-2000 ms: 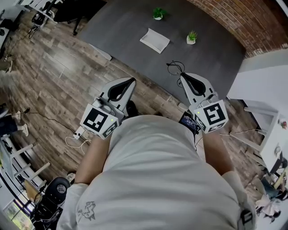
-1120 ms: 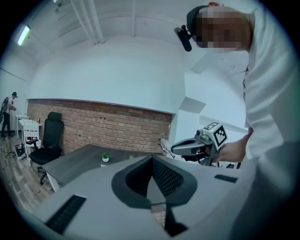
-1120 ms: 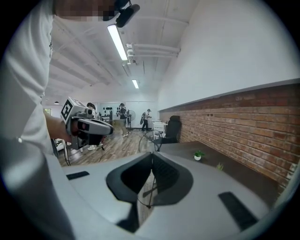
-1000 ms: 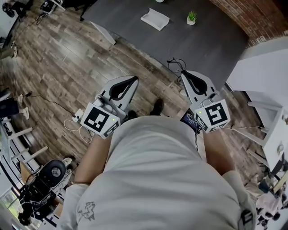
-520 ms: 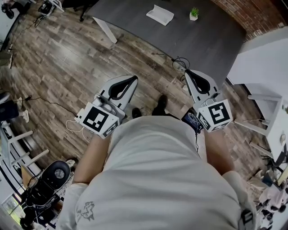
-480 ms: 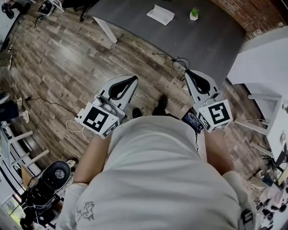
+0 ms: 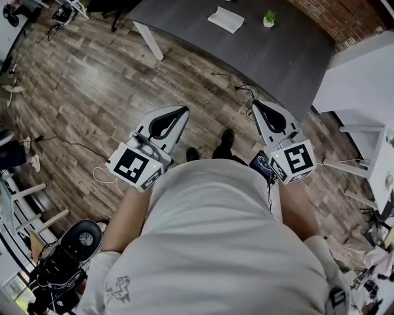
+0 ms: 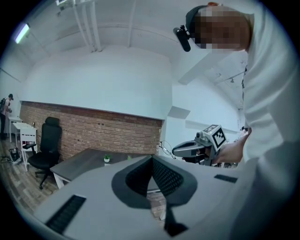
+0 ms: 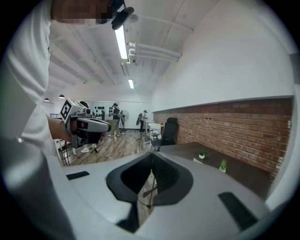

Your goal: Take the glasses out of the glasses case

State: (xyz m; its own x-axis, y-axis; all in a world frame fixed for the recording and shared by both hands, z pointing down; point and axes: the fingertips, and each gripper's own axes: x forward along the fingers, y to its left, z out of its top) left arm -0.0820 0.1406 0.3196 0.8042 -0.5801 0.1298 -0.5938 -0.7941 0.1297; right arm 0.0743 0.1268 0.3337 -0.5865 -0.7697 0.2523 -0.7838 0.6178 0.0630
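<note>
My right gripper (image 7: 253, 104) is held in front of the person's body, its jaws shut on thin black wire glasses (image 7: 245, 92) that dangle from the tips. The wire also shows below the jaw tips in the right gripper view (image 9: 150, 194) and at the right gripper's tip (image 8: 174, 151) in the left gripper view. My left gripper (image 7: 183, 111) is level beside it, shut with nothing in it. A white flat case (image 7: 226, 19) lies far ahead on the dark grey table (image 7: 289, 55).
A small potted plant (image 7: 269, 17) stands on the table near the case. Below is wooden floor (image 7: 92, 92), with the person's shoes between the grippers. A white cabinet (image 7: 363, 80) stands at the right, cables and a chair base at the lower left.
The table and case have slid toward the top of the head view as the person moved over the floor. Both grippers kept their pose, the glasses still hanging from the right one.
</note>
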